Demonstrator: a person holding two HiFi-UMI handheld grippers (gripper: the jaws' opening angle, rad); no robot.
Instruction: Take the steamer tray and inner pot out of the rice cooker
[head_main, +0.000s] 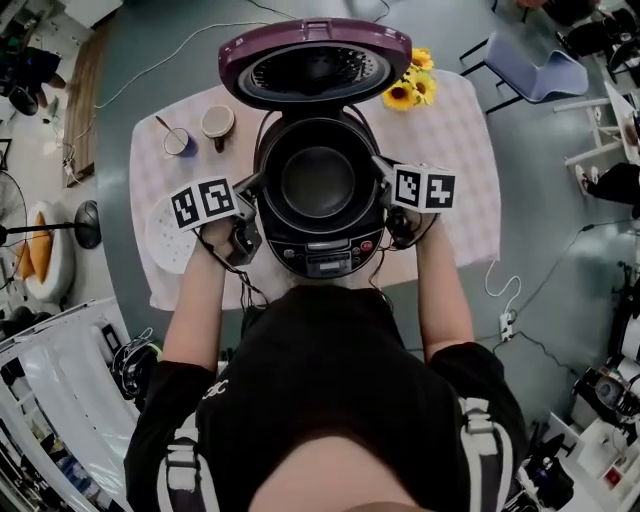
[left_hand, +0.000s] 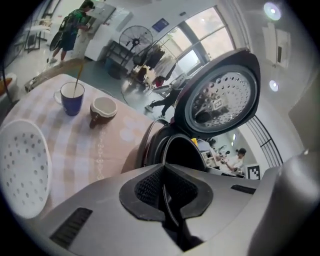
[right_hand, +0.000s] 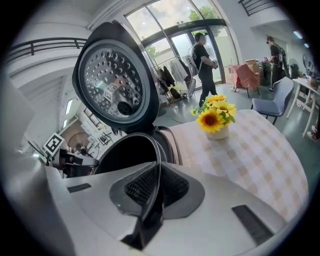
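The black rice cooker stands on the checked table with its purple lid swung up. The dark inner pot sits inside it. My left gripper is shut on the pot's left rim and my right gripper is shut on its right rim. In the left gripper view the thin rim runs between the pads of the left gripper. The right gripper pinches the rim the same way in the right gripper view. The white perforated steamer tray lies on the table left of the cooker, also in the left gripper view.
A blue mug with a spoon and a brown cup stand at the back left. A vase of sunflowers stands at the back right. A blue chair is beyond the table. People move about in the room behind.
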